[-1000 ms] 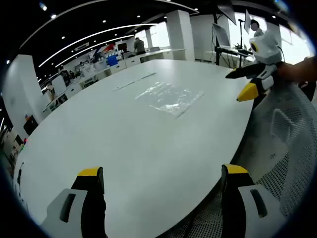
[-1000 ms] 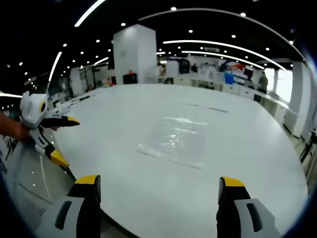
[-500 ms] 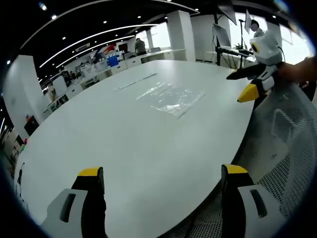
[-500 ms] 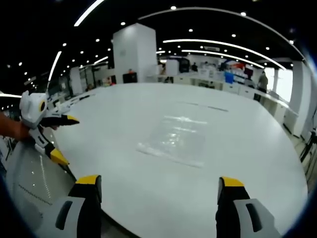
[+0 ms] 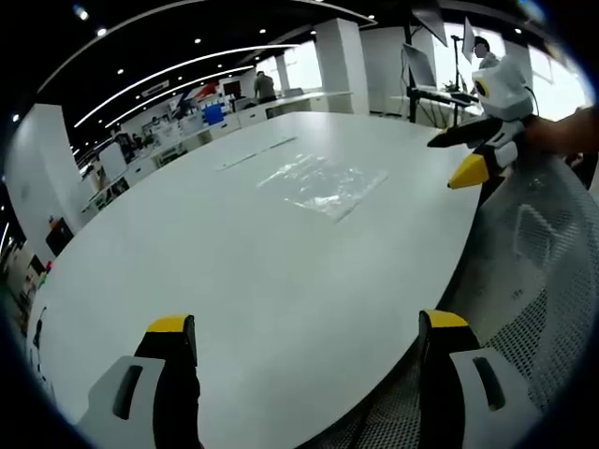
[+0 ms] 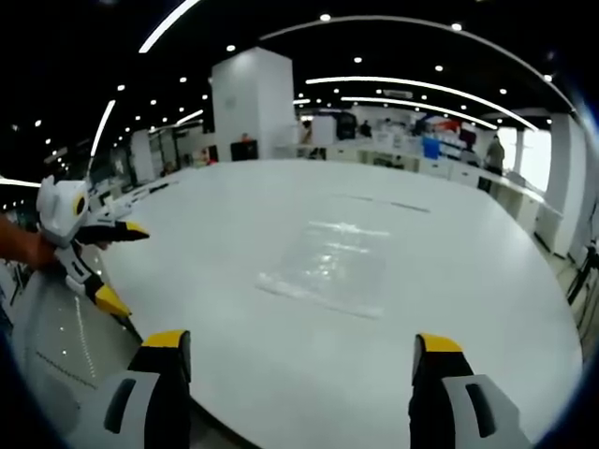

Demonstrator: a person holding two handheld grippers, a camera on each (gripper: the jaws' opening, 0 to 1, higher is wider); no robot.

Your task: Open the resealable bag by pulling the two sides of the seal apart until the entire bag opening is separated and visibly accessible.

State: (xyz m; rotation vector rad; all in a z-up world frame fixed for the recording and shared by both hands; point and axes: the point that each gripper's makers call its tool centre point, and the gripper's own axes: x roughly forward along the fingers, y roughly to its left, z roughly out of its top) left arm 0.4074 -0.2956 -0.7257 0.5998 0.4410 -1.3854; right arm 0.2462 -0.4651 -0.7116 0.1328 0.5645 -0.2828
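Observation:
A clear resealable bag (image 5: 323, 184) lies flat on the big white table (image 5: 234, 253), far ahead of both grippers; in the right gripper view the bag (image 6: 332, 266) sits mid-table. My left gripper (image 5: 304, 346) is open at the table's near edge, nothing between its jaws. The right gripper (image 6: 295, 360) is open too, also empty and well short of the bag. The right gripper (image 5: 468, 154) appears in the left gripper view at the far right, held by a hand. In the right gripper view the left gripper (image 6: 108, 267) shows at the left.
A mesh chair (image 5: 543, 253) stands at the table's edge, lower right in the left gripper view. Thin strips (image 6: 384, 203) lie on the table beyond the bag. Desks, monitors and people fill the office behind.

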